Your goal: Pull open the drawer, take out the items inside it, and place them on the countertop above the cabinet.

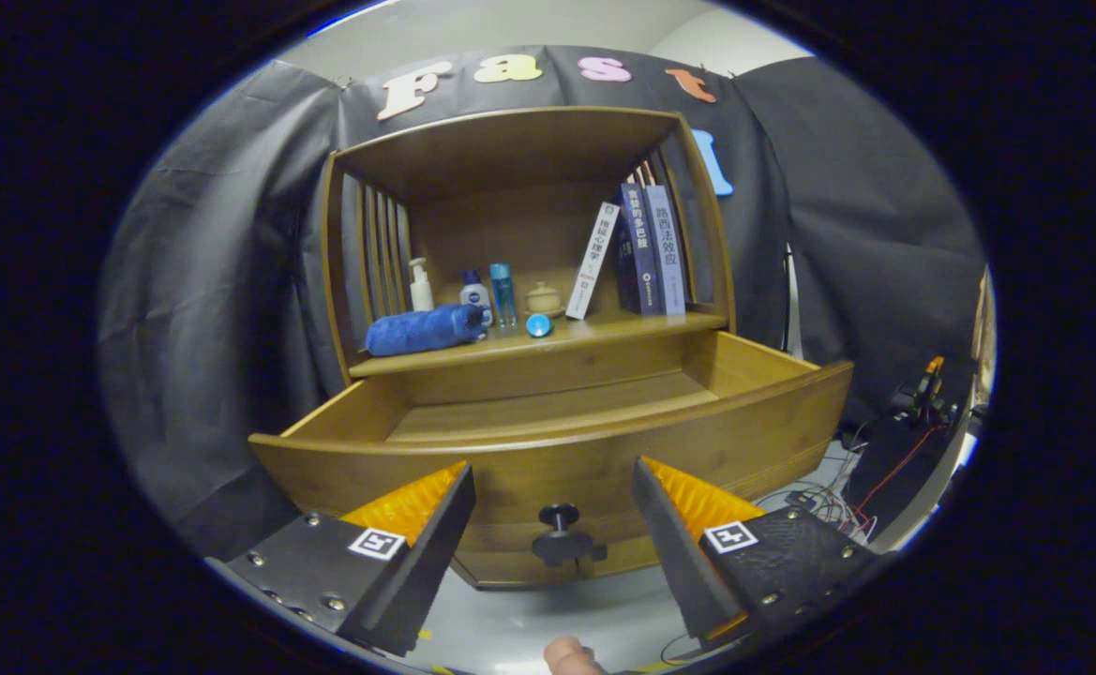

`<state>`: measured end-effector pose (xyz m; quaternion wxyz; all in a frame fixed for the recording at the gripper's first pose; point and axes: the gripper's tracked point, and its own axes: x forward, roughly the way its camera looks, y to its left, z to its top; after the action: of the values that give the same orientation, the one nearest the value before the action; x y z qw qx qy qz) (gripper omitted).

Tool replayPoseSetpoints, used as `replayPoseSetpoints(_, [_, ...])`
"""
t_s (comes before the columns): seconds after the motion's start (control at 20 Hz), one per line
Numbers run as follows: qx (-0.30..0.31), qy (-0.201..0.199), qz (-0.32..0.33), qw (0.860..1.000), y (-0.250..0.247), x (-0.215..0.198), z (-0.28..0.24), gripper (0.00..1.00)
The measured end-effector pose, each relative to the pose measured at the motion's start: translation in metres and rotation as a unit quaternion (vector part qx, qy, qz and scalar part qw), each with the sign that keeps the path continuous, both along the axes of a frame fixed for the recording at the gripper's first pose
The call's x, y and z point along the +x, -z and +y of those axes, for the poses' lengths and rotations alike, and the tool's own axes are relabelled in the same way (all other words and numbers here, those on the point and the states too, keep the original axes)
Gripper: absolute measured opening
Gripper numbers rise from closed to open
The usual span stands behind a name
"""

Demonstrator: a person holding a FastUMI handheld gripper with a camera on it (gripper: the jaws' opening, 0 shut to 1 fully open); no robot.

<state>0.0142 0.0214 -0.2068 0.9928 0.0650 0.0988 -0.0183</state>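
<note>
A wooden cabinet has its drawer [548,450] pulled open toward me; the part of the drawer's floor that I see is bare wood. A dark round knob [559,534] sits on the drawer front, between my fingers and just beyond them. My gripper [552,478] is open, holding nothing, its fingertips in front of the drawer front. On the countertop [604,330] above the drawer lie a rolled blue towel [424,330] and a small blue ball [539,325].
On the countertop also stand a white pump bottle [421,286], a blue-capped white bottle [475,292], a slim blue bottle [502,294], a small cream pot [543,299] and three books [637,248]. Cables and gear [913,412] lie on the floor to the right. A fingertip [571,658] shows below the gripper.
</note>
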Motion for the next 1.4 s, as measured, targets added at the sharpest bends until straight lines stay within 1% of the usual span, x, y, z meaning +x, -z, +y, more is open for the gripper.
replayPoseSetpoints(0.1, [0.004, 0.002, 0.003, 1.000, 0.007, 0.001, 0.001, 1.00])
replayPoseSetpoints(0.25, [0.009, -0.006, 0.004, 1.000, 0.017, 0.004, 0.007, 1.00])
replayPoseSetpoints(0.4, [-0.008, -0.012, 0.004, 1.000, 0.025, 0.016, 0.009, 1.00])
replayPoseSetpoints(0.45, [-0.011, -0.025, 0.006, 1.000, 0.029, 0.020, 0.014, 1.00])
replayPoseSetpoints(0.5, [-0.012, -0.020, -0.009, 1.000, 0.024, 0.013, 0.012, 1.00])
replayPoseSetpoints(0.55, [-0.017, -0.024, -0.013, 0.999, 0.025, 0.022, 0.013, 1.00])
replayPoseSetpoints(0.6, [-0.020, -0.025, -0.023, 0.999, 0.026, 0.023, 0.013, 0.99])
replayPoseSetpoints(0.7, [-0.012, -0.029, -0.023, 0.999, 0.028, 0.028, 0.011, 0.99])
replayPoseSetpoints(0.85, [-0.006, -0.038, -0.017, 0.999, 0.025, 0.044, 0.010, 0.99])
replayPoseSetpoints(0.95, [-0.012, -0.039, -0.013, 0.999, 0.025, 0.057, 0.010, 0.99])
replayPoseSetpoints(1.1, [-0.006, -0.037, -0.014, 0.999, 0.016, 0.076, 0.013, 0.99])
replayPoseSetpoints(1.15, [-0.009, -0.038, -0.003, 0.999, 0.020, 0.089, 0.013, 0.99])
replayPoseSetpoints(1.4, [-0.011, -0.029, 0.000, 1.000, 0.020, 0.115, 0.019, 0.99])
